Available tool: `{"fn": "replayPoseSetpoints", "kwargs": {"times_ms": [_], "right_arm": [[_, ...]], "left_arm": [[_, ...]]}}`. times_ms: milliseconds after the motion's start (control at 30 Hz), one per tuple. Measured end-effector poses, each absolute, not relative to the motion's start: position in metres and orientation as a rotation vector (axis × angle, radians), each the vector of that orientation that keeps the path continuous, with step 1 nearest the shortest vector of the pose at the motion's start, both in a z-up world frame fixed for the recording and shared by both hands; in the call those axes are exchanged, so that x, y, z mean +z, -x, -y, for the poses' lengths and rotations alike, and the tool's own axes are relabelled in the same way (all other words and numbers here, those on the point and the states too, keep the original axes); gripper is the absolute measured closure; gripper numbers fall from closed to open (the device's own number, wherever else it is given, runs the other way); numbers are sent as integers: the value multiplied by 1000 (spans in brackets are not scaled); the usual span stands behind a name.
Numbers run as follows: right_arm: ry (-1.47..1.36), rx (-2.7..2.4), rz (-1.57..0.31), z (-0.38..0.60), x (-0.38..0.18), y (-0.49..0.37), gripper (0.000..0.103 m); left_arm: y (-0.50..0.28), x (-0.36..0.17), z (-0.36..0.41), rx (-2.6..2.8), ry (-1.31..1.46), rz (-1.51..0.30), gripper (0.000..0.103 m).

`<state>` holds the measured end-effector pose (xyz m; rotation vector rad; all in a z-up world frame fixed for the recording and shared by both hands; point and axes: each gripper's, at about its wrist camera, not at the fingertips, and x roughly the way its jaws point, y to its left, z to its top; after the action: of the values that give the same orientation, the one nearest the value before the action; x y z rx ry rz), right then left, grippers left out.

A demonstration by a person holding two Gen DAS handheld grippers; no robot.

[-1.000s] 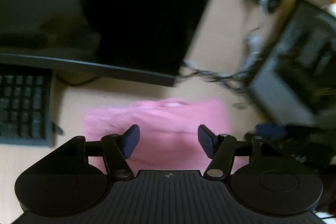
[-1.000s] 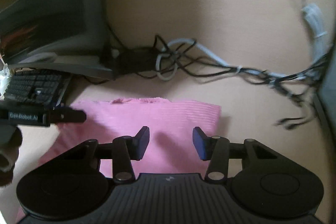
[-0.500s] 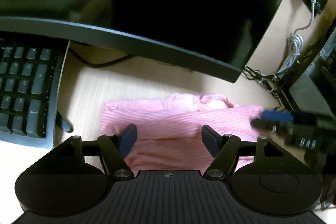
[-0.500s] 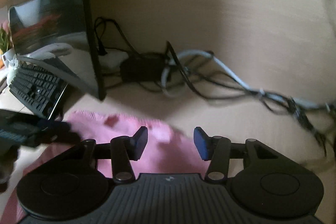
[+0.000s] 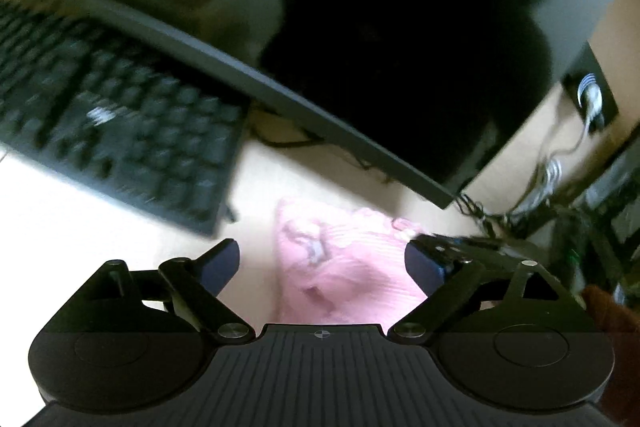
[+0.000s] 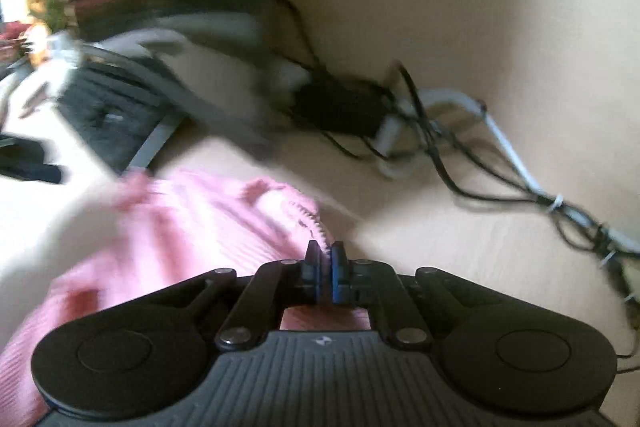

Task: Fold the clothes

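Note:
A pink ribbed garment (image 5: 344,267) lies bunched on the light wooden desk, in front of the monitor. My left gripper (image 5: 322,265) is open and empty, its fingers apart above the garment's near part. My right gripper (image 6: 326,261) is shut on the garment's (image 6: 180,227) frilled right edge. The right gripper also shows in the left wrist view (image 5: 464,251), at the garment's right side. Both views are blurred.
A black keyboard (image 5: 112,135) lies at the left and a dark monitor (image 5: 360,27) stands behind the garment. A tangle of cables and a power brick (image 6: 344,107) lies on the desk to the right. The left gripper shows at the far left of the right wrist view (image 6: 28,163).
My right gripper has closed on the garment's right edge. The garment has bunched up from a flat spread. My left gripper has swung so the keyboard shows more.

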<state>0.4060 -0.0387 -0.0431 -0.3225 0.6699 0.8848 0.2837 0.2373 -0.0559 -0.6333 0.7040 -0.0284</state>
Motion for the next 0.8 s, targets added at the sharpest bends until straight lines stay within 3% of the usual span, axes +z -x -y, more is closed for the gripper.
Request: {"fn": "replayPoseSetpoints", "kwargs": {"times_ms": [167, 400, 533, 600, 667, 800], "right_arm": [[331, 888, -654, 65, -20, -331, 98], [335, 790, -791, 81, -72, -278, 98], [285, 756, -783, 92, -62, -265, 95], [258, 742, -769, 102, -47, -261, 81], [231, 716, -737, 120, -27, -252, 48], [125, 639, -684, 154, 3, -258, 38]], "left_arm": [[-264, -49, -259, -49, 724, -667, 9], [-278, -28, -248, -163, 690, -655, 8], [-292, -28, -223, -234, 616, -730, 8], [-295, -33, -206, -249, 520, -789, 10], [-292, -41, -194, -251, 411, -839, 10], [-276, -54, -184, -231, 202, -892, 10]]}}
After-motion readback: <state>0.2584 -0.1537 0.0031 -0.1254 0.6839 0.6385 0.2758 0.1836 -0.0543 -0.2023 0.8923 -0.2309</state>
